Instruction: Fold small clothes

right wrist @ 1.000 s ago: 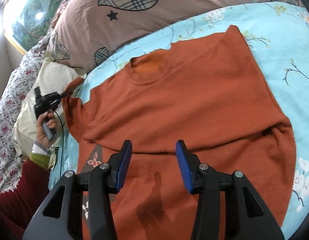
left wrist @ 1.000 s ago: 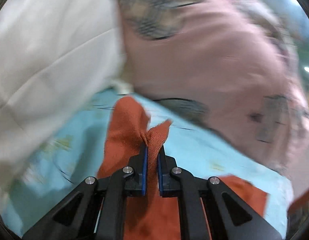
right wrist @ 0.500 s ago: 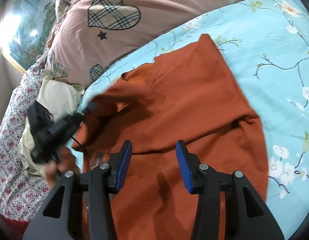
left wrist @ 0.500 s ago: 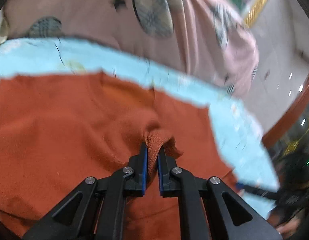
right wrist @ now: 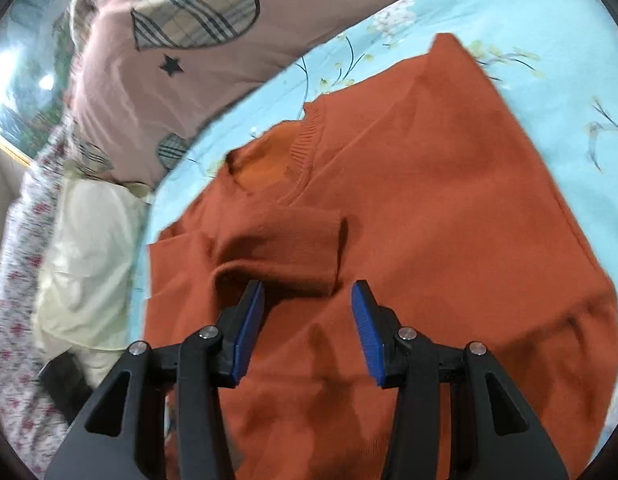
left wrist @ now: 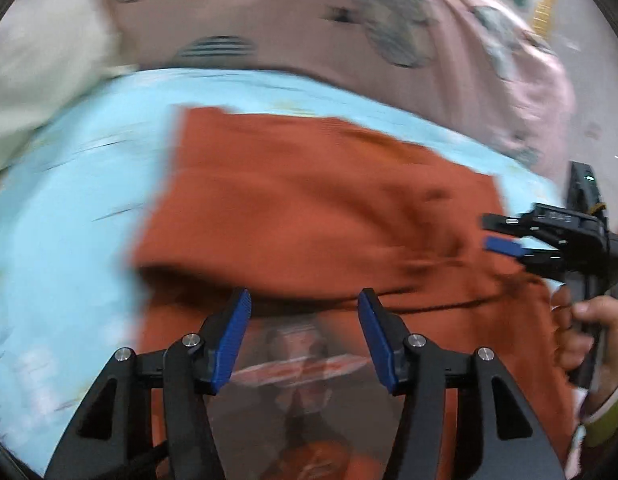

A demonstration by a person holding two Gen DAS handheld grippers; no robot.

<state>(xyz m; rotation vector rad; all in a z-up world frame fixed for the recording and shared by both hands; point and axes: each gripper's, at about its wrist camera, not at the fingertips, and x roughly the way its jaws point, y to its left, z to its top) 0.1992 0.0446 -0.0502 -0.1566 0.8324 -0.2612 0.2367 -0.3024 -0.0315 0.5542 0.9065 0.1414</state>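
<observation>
The orange sweater (right wrist: 409, 216) lies flat on the blue bed sheet (right wrist: 549, 40), one sleeve (right wrist: 281, 244) folded across the chest just below the collar (right wrist: 293, 152). The left claw (left wrist: 305, 328) has just been opening, nothing between its jaws. The right claw (right wrist: 307, 320) hangs apart and empty below the sleeve. Next, I'd smooth that sleeve flat before folding the far side.

We see a bed spread with a light blue floral sheet (right wrist: 549, 40), a pink quilt (right wrist: 121, 92) with plaid hearts and black stars bunched behind it, a cream pillow (right wrist: 85, 248) beside a red-flowered fabric (right wrist: 13, 320), and a gold-framed landscape picture (right wrist: 13, 92).
</observation>
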